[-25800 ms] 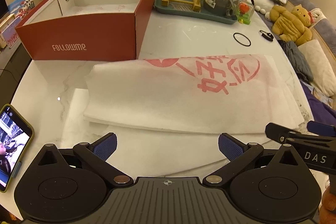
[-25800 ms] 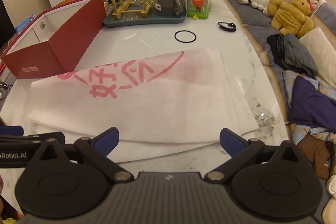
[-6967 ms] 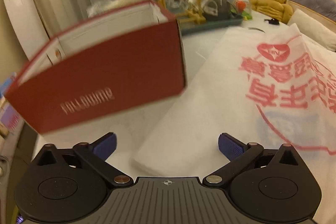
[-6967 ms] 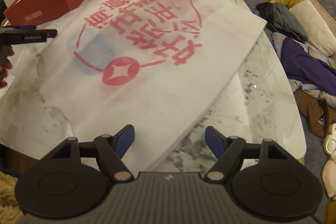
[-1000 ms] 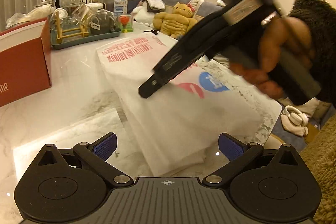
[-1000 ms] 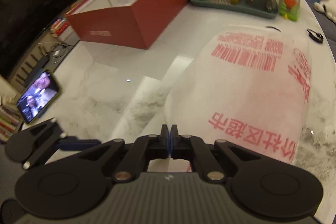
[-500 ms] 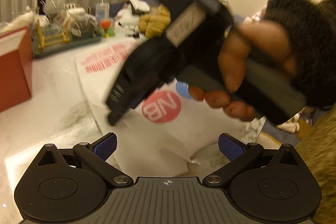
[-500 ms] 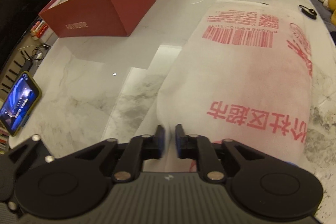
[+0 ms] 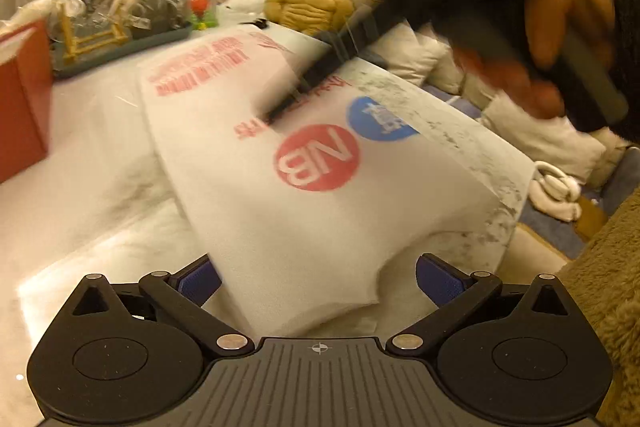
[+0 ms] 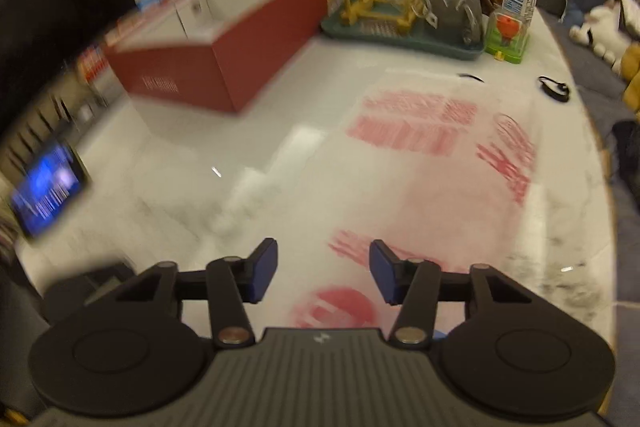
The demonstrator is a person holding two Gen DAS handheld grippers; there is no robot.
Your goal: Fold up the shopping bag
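Shopping bag (image 9: 304, 187), folded lengthwise, lies on the marble table (image 9: 80, 187) at frame centre in the left wrist view; left gripper (image 9: 318, 277) spread wide at its near end. Right wrist view: bag fills centre right, right gripper (image 10: 323, 273) parted, empty; red box (image 10: 224, 39) upper left.

The shopping bag (image 10: 432, 163) lies on the table (image 10: 240, 163), box (image 10: 224, 39) behind-left.

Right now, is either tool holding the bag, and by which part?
Nothing is held. The left tool and the right tool are both open above the folded white shopping bag with red print.
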